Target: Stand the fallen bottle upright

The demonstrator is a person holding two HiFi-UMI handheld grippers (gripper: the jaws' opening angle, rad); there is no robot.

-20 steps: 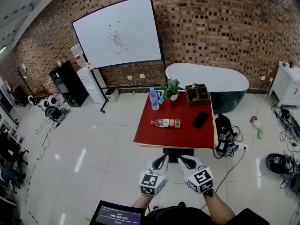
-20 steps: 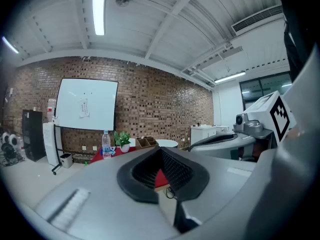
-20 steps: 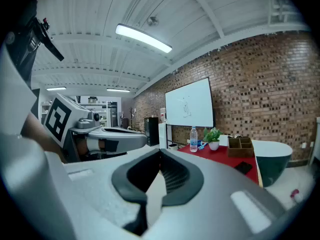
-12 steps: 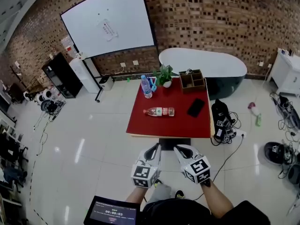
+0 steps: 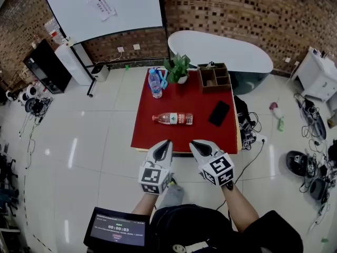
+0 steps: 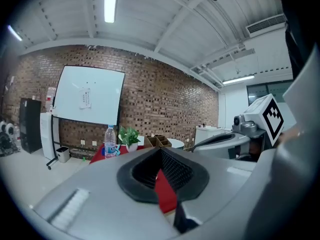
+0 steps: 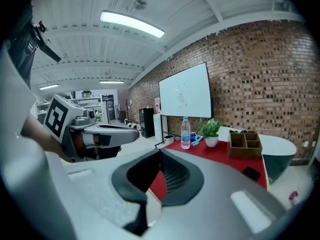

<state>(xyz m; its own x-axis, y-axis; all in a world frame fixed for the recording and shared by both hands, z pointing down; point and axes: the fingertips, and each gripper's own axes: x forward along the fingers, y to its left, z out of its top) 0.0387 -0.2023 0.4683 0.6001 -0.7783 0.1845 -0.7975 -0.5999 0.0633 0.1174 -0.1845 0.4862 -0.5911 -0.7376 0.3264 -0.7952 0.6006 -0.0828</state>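
The red table (image 5: 210, 138) sits nearer than a moment ago, so I'm closing in on it with nothing grasped yet. My left gripper (image 5: 165, 144) is pinched closed and empty, just short of the near edge. The fallen bottle (image 5: 172, 119) lies sideways mid-table. My right gripper (image 5: 195, 144) is likewise closed and empty. Both point slightly downward.

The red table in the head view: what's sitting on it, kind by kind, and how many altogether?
Bottles: 2, the upright bottle and the fallen bottle
Potted plant: 1
Wooden box with compartments: 1
Black phone: 1
Small blue item, too small to identify: 1
Total: 6
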